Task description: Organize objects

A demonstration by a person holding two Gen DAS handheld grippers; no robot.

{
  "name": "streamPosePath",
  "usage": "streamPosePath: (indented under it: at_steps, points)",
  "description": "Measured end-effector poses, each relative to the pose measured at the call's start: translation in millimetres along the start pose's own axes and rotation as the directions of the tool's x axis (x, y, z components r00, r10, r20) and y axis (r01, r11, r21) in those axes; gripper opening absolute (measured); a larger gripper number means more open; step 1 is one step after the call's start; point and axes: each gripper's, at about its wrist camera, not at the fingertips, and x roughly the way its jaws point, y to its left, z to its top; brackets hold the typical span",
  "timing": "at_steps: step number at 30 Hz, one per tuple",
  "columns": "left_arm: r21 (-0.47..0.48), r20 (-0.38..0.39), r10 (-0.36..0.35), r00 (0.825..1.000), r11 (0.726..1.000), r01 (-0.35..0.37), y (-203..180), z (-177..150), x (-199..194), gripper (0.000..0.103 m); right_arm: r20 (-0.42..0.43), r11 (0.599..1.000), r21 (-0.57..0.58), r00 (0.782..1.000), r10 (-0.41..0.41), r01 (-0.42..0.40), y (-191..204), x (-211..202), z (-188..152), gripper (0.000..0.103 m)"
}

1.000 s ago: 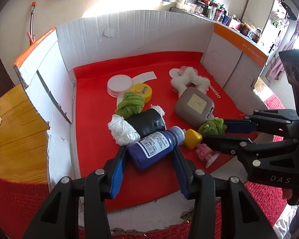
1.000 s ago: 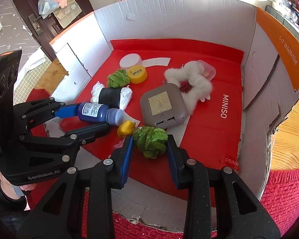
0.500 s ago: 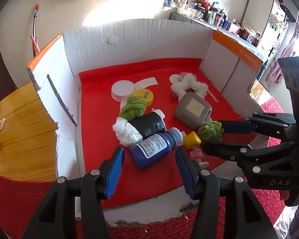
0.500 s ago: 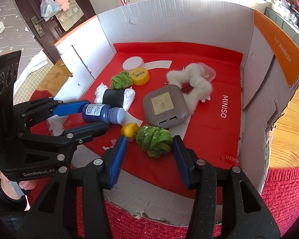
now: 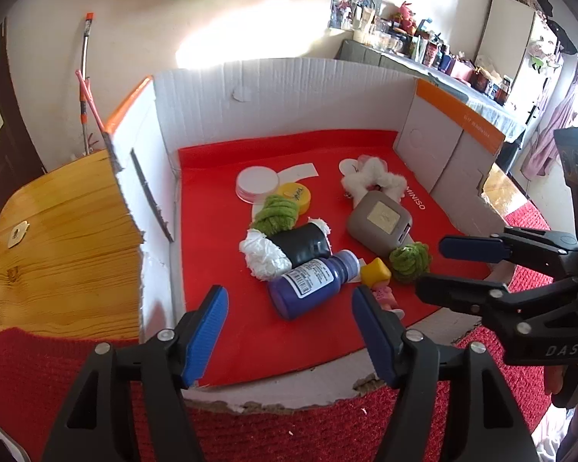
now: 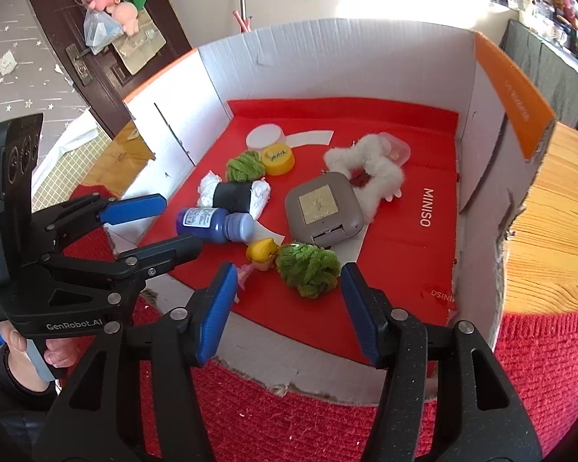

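Lying on its side on the red liner of the white cardboard box (image 5: 289, 88), the blue bottle (image 5: 308, 283) rests just beyond the left gripper (image 5: 287, 325), cap pointing right toward a yellow-capped toy (image 5: 374, 272). The left gripper's jaws have just been opening and stand apart, their blue pads clear of the bottle, which lies free a little farther in. The right gripper (image 6: 289, 304) has likewise been opening; its jaws stand apart with the green yarn ball (image 6: 308, 269) between and just beyond the tips, touched by neither pad. That yarn ball lies near the box's near edge, beside the yellow-capped toy and just near of the grey square device (image 6: 321, 208). Behind the bottle lies a black roll with white ends (image 5: 289, 248), with a second green yarn ball (image 5: 277, 213), a yellow lid (image 5: 298, 195) and a white round lid (image 5: 257, 181) farther back. A white fluffy toy (image 6: 370, 171) sits at the far right of the grey device. The box stands on a red knitted cloth (image 6: 539, 365).
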Motion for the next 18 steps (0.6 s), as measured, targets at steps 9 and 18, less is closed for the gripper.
streamPosePath:
  at_steps: [9,18]
  points:
    - [-0.060,0.065,0.054,0.996,0.997,-0.051,4,-7,-17,0.074,0.097,1.000,0.002,0.995,-0.029,0.029,11,-20,-9,0.067]
    - [-0.092,0.119,0.113,0.986,0.990,-0.103,2,-16,-27,0.080,0.242,0.994,0.047,0.964,-0.110,0.101,19,-44,-18,0.082]
